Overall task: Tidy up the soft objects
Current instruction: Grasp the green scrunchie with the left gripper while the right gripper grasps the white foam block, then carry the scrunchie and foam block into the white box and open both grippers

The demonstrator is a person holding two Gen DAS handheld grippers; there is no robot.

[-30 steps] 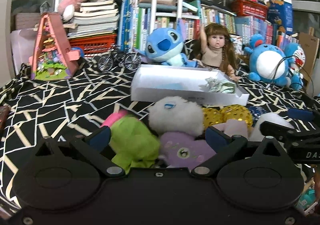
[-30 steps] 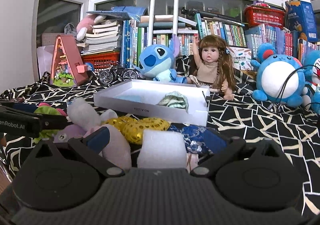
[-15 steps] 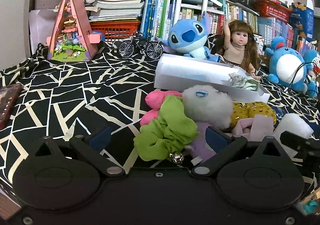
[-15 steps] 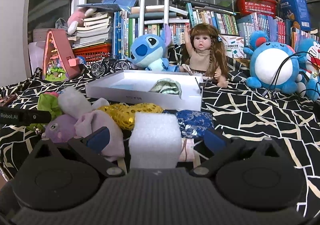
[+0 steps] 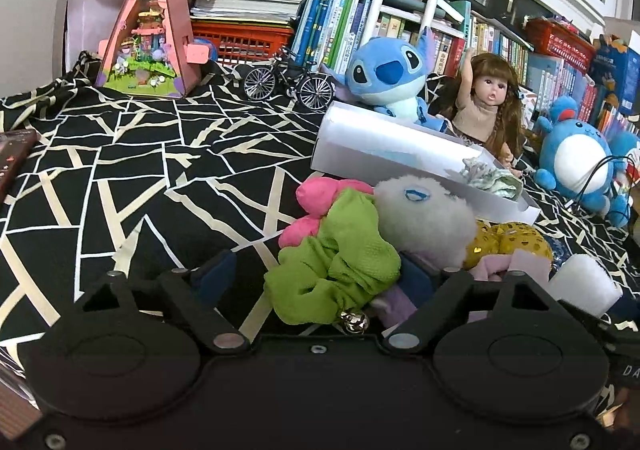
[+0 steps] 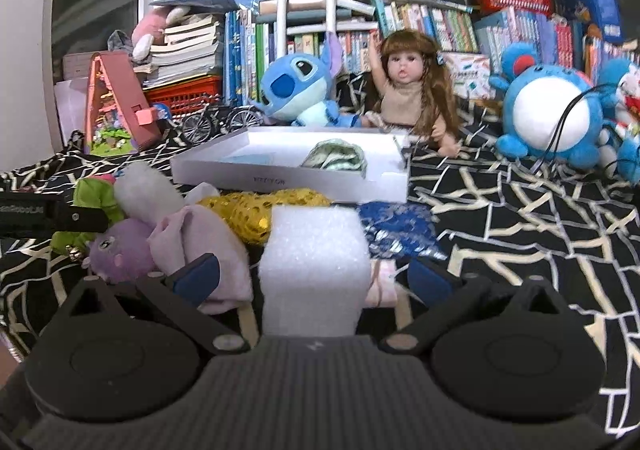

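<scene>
A heap of soft things lies on the black patterned cloth before a white tray (image 5: 400, 154). My left gripper (image 5: 314, 278) is closing around a green scrunchie (image 5: 336, 274); the right pad touches it and the left pad stands apart. Behind the scrunchie are a pink scrunchie (image 5: 316, 194), a white fluffy toy (image 5: 424, 218) and a gold sequin piece (image 5: 508, 246). My right gripper (image 6: 312, 276) is open, with a white foam block (image 6: 316, 258) upright between its fingers, untouched. A purple plush (image 6: 120, 254) lies to its left. A green-patterned cloth (image 6: 336, 160) rests in the tray (image 6: 280, 180).
A blue plush (image 6: 296, 86), a doll (image 6: 408, 90) and a round blue toy (image 6: 548, 110) sit behind the tray, before shelves of books. A toy bicycle (image 5: 288, 82) and a pink model house (image 5: 152, 38) stand at the back left. A dark flat object (image 5: 14, 154) lies at the left edge.
My left gripper has shifted left and lower, so the green scrunchie now sits between its fingers, and the fingers have narrowed. The foam block looks a little nearer to my right gripper.
</scene>
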